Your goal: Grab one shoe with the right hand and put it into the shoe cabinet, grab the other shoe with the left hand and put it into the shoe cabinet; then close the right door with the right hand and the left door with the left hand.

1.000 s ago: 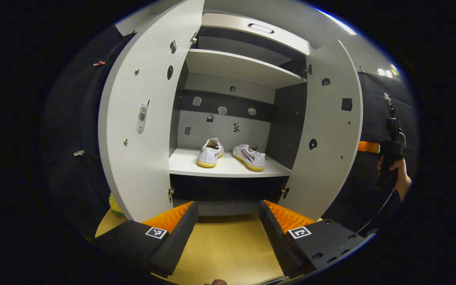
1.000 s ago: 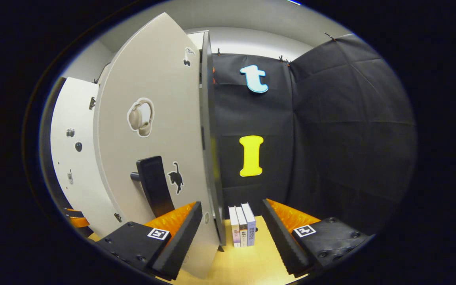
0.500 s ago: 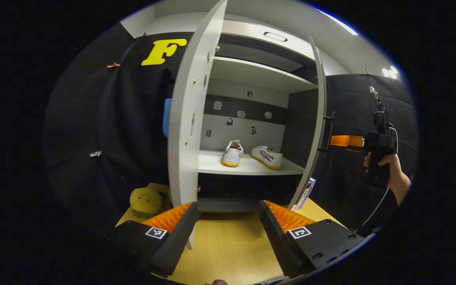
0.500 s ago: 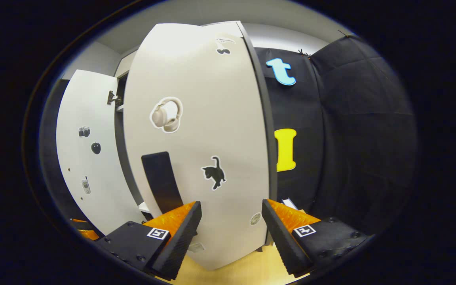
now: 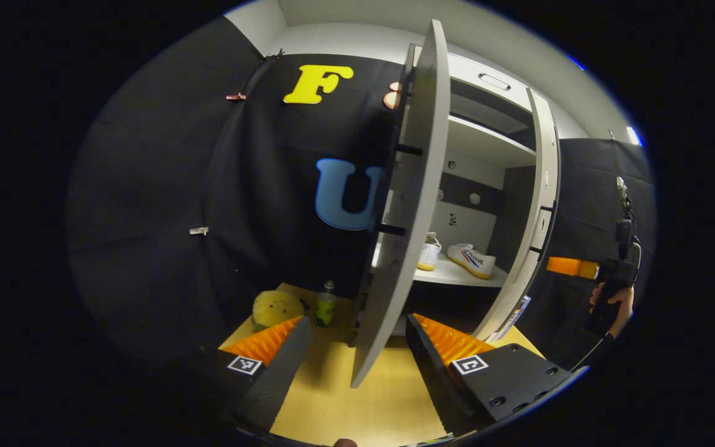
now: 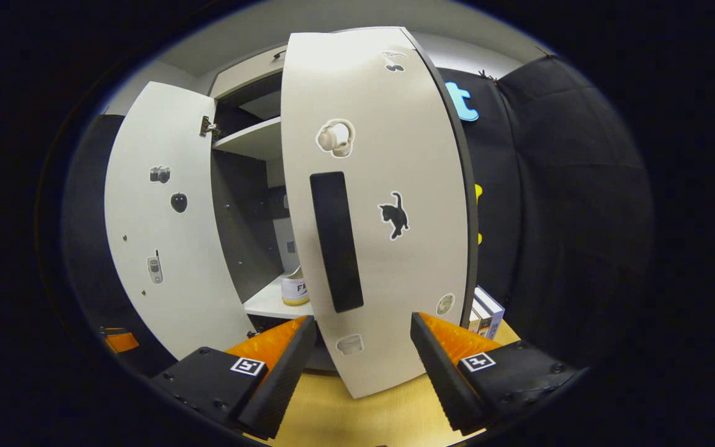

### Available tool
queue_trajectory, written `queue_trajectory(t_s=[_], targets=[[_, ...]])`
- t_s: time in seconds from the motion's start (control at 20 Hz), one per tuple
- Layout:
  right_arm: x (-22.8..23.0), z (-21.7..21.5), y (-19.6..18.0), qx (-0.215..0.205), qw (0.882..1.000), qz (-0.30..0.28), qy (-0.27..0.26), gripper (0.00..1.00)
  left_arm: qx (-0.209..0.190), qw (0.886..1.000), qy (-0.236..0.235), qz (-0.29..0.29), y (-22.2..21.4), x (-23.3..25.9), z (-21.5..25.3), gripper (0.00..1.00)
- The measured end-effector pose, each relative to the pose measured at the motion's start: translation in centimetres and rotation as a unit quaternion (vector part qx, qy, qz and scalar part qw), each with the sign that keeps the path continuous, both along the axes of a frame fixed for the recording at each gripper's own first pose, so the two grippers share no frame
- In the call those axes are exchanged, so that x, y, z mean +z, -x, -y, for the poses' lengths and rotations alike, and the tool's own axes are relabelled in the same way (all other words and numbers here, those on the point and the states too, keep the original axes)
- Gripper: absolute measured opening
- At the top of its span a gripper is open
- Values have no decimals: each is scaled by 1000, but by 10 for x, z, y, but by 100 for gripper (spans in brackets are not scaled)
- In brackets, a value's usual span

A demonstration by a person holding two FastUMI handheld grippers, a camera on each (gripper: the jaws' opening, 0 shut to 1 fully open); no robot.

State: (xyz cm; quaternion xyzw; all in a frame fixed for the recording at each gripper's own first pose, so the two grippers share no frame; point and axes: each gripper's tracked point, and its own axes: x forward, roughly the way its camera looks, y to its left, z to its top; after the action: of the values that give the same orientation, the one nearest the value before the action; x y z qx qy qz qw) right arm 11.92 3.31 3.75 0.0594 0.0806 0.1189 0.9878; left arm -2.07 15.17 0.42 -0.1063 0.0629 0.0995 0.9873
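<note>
Two white shoes (image 5: 472, 259) with yellow soles sit on the lower shelf of the grey shoe cabinet (image 5: 488, 139). In the right gripper view one shoe's heel (image 6: 295, 288) peeks past the door. The left door (image 5: 407, 217) stands edge-on straight ahead of my open left gripper (image 5: 356, 320), its lower corner between the fingers without touching them. The right door (image 6: 382, 217) is swung partway shut; its outer face and black handle (image 6: 336, 242) are right in front of my open right gripper (image 6: 364, 320). A hand holds the right gripper (image 5: 565, 267) beyond the right door (image 5: 534, 217).
A yellow plush toy (image 5: 277, 307) and a small bottle (image 5: 326, 304) stand on the wooden table (image 5: 364, 403) left of the cabinet. Several books (image 6: 485, 310) stand at the cabinet's right side. The left door's inner face (image 6: 159, 230) stays wide open.
The right door has swung from wide open to partway shut, the right gripper following its outer face. The left gripper has moved left, so the left door is now edge-on.
</note>
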Motion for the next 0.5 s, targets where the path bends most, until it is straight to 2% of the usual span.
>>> queue_trajectory(t_s=[0.15, 0.5], targets=[[-19, -2, 20, -9, 1000, -3, -3, 98, 21, 999, -31, 16, 0, 18, -33, 95], [-55, -6, 53, -13, 999, -32, 1, 98, 33, 996, -72, 40, -25, 73, -83, 95]])
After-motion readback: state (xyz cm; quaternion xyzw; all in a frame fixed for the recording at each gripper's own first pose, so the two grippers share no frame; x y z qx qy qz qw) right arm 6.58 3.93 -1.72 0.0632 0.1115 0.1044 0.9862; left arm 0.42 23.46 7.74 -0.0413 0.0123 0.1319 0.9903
